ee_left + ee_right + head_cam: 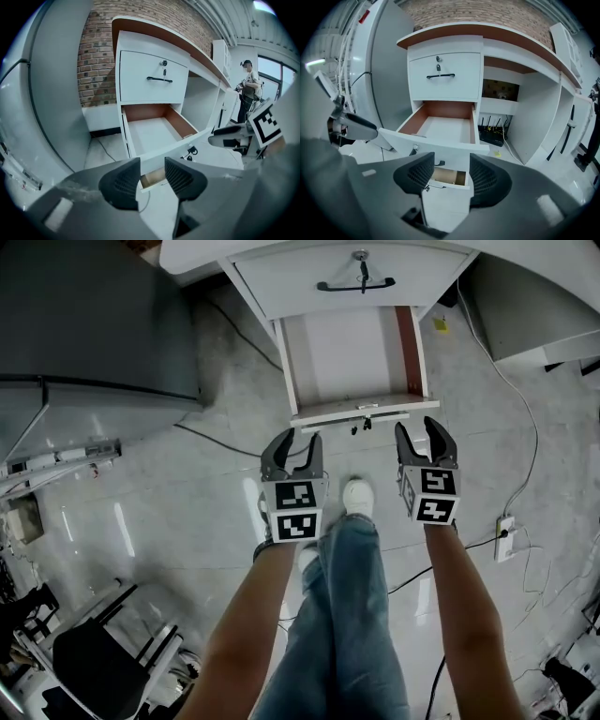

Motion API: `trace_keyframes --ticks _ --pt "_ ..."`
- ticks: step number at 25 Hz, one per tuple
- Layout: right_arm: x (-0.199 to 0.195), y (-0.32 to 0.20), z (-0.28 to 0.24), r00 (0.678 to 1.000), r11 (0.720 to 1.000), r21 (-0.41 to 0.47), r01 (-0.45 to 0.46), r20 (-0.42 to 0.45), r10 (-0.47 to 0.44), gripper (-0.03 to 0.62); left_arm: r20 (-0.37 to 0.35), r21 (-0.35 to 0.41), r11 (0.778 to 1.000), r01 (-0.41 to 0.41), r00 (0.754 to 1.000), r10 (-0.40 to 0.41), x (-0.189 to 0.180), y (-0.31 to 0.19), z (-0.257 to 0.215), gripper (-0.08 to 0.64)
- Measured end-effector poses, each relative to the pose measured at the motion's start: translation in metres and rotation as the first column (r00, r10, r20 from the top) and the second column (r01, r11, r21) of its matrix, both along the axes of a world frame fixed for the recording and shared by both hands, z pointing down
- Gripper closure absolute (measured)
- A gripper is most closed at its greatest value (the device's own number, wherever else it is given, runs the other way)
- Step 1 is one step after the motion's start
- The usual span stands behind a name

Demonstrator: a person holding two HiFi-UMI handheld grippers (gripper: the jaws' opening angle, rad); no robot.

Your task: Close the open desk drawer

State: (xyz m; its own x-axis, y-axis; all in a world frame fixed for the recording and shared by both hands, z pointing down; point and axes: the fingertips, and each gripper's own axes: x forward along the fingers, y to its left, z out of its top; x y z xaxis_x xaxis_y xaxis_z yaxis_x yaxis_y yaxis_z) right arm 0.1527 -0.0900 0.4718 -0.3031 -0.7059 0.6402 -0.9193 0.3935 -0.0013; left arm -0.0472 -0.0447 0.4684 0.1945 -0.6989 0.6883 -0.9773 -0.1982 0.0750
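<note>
The white desk's middle drawer (352, 362) stands pulled out, empty, with a brown right side wall; its front panel (352, 414) faces me. In the head view my left gripper (298, 442) hovers just short of the panel's left end, open and empty. My right gripper (418, 432) is near the panel's right end, also open and empty. In the left gripper view the drawer (154, 133) lies beyond the left gripper (152, 180), whose pads stand apart. The right gripper view shows the drawer (440, 129) ahead of the right gripper (452, 178), with a clear gap between the pads.
Above it, the top drawer (356, 282) is closed, with a black handle and a key. A grey cabinet (84, 324) stands left. A power strip (506, 538) and cables lie on the floor at right, a black chair (103, 662) at lower left. My legs (347, 615) are below the drawer.
</note>
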Motion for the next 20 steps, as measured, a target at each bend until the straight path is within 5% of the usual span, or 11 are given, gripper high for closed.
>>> trace_keyframes --ticks 6,10,20 --pt "0.016 -0.022 0.013 0.999 1.000 -0.010 0.010 -0.044 -0.011 0.301 0.017 -0.021 0.999 0.031 0.999 -0.030 -0.006 -0.004 0.012 0.410" --pt "0.024 -0.020 0.019 0.995 1.000 -0.008 0.025 -0.093 -0.025 0.297 0.057 -0.012 0.999 0.035 0.998 -0.034 -0.008 -0.003 0.014 0.410" --pt "0.026 -0.037 0.023 0.997 0.998 -0.051 0.035 -0.060 -0.038 0.308 0.069 -0.044 0.997 0.066 0.996 -0.063 -0.018 -0.015 0.028 0.396"
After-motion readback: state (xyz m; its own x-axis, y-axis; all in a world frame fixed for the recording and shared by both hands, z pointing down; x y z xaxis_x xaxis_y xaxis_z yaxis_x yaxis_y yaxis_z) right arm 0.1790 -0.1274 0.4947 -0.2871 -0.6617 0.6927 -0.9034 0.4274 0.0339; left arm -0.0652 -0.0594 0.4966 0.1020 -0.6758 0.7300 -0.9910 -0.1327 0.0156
